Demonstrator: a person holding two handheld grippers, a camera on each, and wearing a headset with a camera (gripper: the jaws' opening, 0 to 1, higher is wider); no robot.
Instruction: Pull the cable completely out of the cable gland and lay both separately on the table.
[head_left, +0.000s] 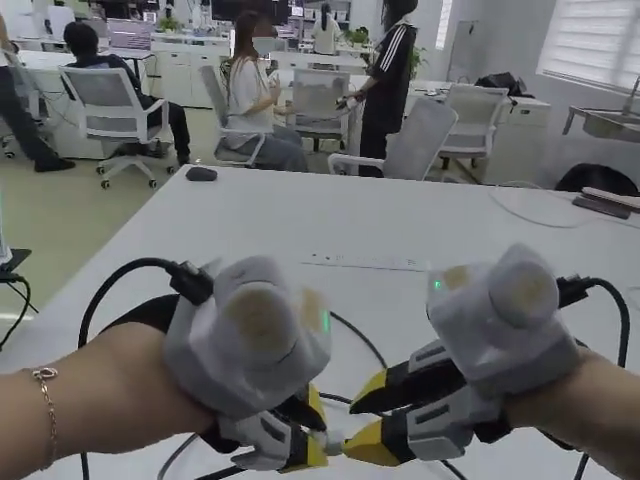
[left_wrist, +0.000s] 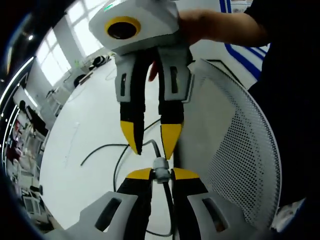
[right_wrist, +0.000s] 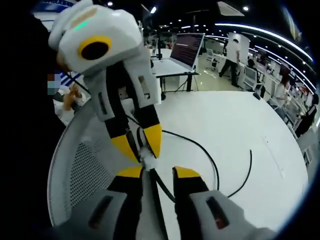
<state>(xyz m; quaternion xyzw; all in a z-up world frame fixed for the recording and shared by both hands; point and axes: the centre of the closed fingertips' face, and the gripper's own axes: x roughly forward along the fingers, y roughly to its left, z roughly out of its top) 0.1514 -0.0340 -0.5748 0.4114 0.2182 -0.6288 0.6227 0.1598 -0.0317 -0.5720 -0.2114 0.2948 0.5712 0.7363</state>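
Cable gland (left_wrist: 160, 169) is sitting pinched between the yellow tips of the left gripper (left_wrist: 161, 175), whose jaws are pressing in on it from both sides, so the small pale fitting is lying right at the mouth of that claw. The right gripper (right_wrist: 157, 172) is facing the left one tip to tip, just beside it. Its jaws are standing apart with a gap showing between them. The black cable (right_wrist: 200, 145) is coming out of the gland and running through that gap, close along one jaw, without being squeezed. In the left gripper view the right gripper is reaching in from above, and its two yellow points are straddling the short stretch of cable next to the gland. The cable is therefore threaded through the fitting, and beyond the grippers it is trailing in loose curves across the white table (head_left: 400, 230). In the head view both grippers are hovering low over the near edge of the table. Each is held in a hand, and the gland is showing as a small pale piece between their tips. A white mesh chair back (left_wrist: 235, 150) is standing close behind the grippers.
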